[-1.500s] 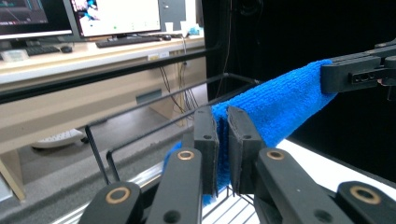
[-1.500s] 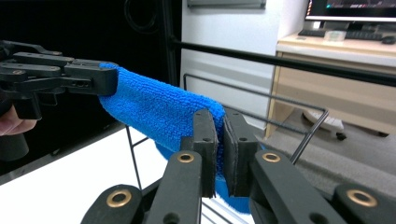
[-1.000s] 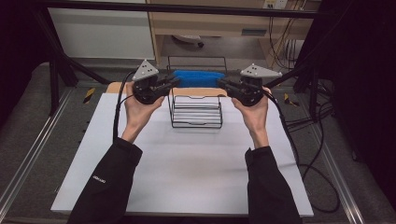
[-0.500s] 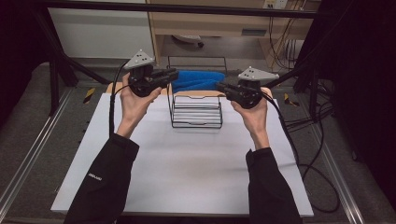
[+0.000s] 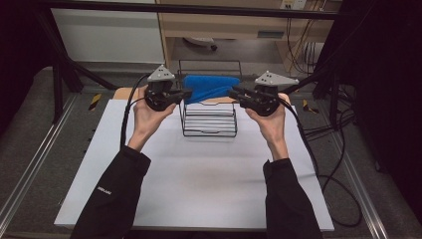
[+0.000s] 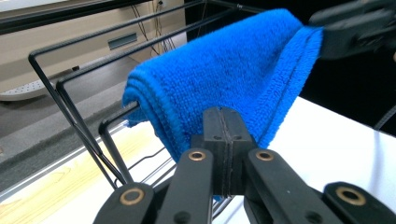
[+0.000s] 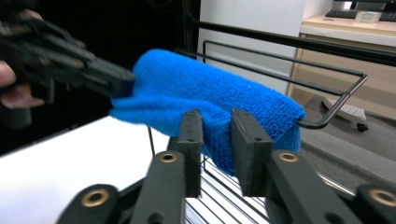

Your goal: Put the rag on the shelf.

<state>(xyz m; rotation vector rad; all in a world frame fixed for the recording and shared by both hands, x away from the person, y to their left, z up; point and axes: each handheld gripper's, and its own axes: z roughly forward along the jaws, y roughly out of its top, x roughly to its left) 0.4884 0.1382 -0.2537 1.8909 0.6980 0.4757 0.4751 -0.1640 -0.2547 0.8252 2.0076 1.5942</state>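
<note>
A folded blue towel lies draped over the top wires of a black wire rack at the back middle of the white table. My left gripper is at the towel's left end, jaws pressed together on its lower corner. My right gripper is at the towel's right end. Its jaws stand a narrow gap apart with the thick fold of towel filling that gap. In the right gripper view the left gripper pinches the far end of the towel.
The rack's upright wire loops rise behind the towel. A wooden board lies along the table's back edge. Cables trail off the table's right side. A wheeled cabinet base stands on the floor beyond.
My left gripper rose and then came in toward the towel's left end. The right gripper lifted slightly and stayed at the right end. The towel stayed on the rack.
</note>
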